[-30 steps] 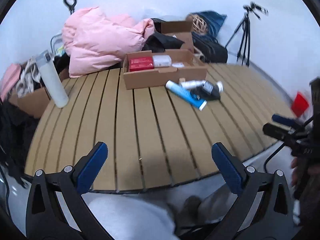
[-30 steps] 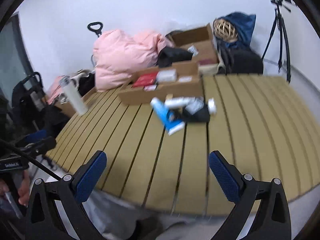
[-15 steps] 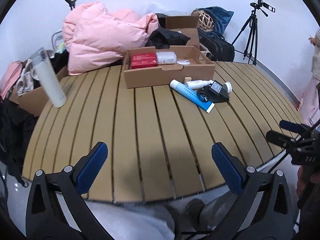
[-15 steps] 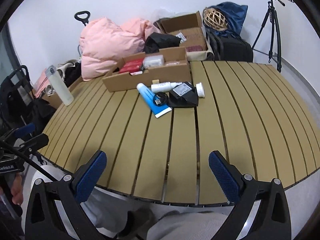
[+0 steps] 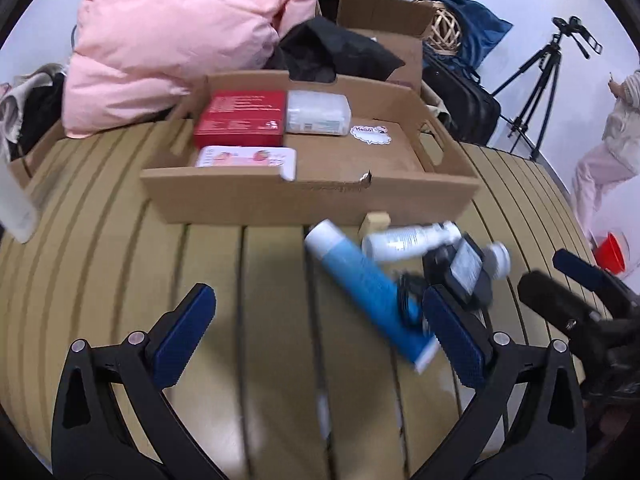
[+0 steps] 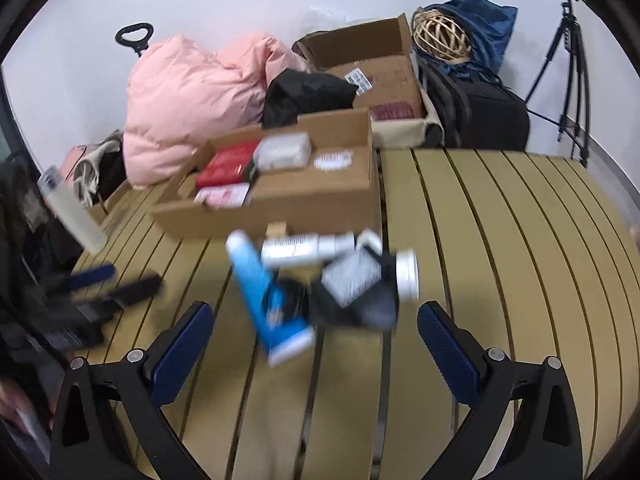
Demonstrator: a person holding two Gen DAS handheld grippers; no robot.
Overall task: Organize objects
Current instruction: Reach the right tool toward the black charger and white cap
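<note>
Both grippers have moved in close over the slatted table (image 6: 500,240). The left gripper (image 5: 320,332) and right gripper (image 6: 316,340) are wide and hold nothing. The blue tube (image 6: 264,300) lies in the small pile just before the cardboard box (image 5: 312,196), ready to grab.

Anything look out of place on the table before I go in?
Yes: a blue tube, white bottle, black adapter and white jar lie jumbled on the slats in front of the cardboard tray, overlapping. The tray's front edge has a small tear.
</note>
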